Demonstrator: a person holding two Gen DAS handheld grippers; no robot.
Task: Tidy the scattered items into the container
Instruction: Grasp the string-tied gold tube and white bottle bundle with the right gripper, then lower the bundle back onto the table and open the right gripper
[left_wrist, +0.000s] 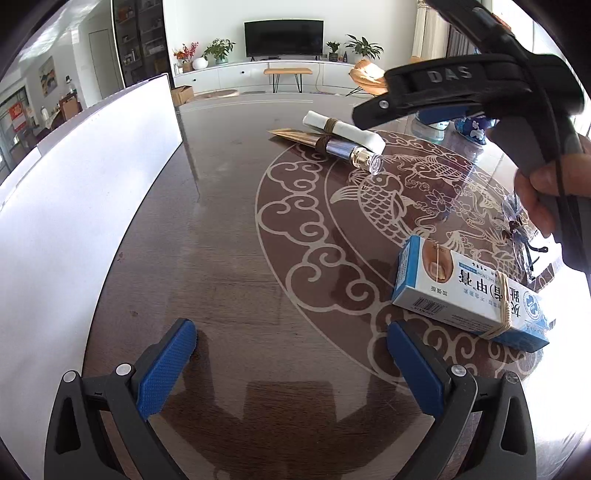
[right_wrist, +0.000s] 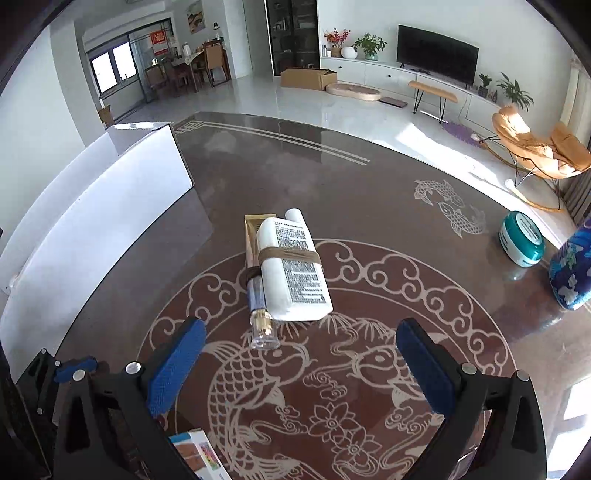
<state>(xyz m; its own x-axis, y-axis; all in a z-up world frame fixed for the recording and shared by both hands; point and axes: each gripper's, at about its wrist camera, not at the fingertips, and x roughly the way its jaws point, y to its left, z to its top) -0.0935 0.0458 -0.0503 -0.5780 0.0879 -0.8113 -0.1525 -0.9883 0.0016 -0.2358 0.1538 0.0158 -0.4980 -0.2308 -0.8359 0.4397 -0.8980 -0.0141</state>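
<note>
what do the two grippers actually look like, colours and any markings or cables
Both the left gripper and the right gripper have black plastic frames with triangular cut-outs, silver round screw heads, and blue textured pads on the fingers. Seen from the left wrist, the right one's black body bears raised "DAS" lettering, with a grey handle and a thin black cable alongside it.

Raised letters "DAS" stand on the black body of the right gripper (left_wrist: 436, 120), at the far right of the left wrist view. Near right, a blue and white medicine box (left_wrist: 469, 295) carries large Chinese characters, upside down, including "甲膏", plus a barcode. The white bottle (right_wrist: 293, 267) mid-table bears dense fine print, too small to read.
</note>
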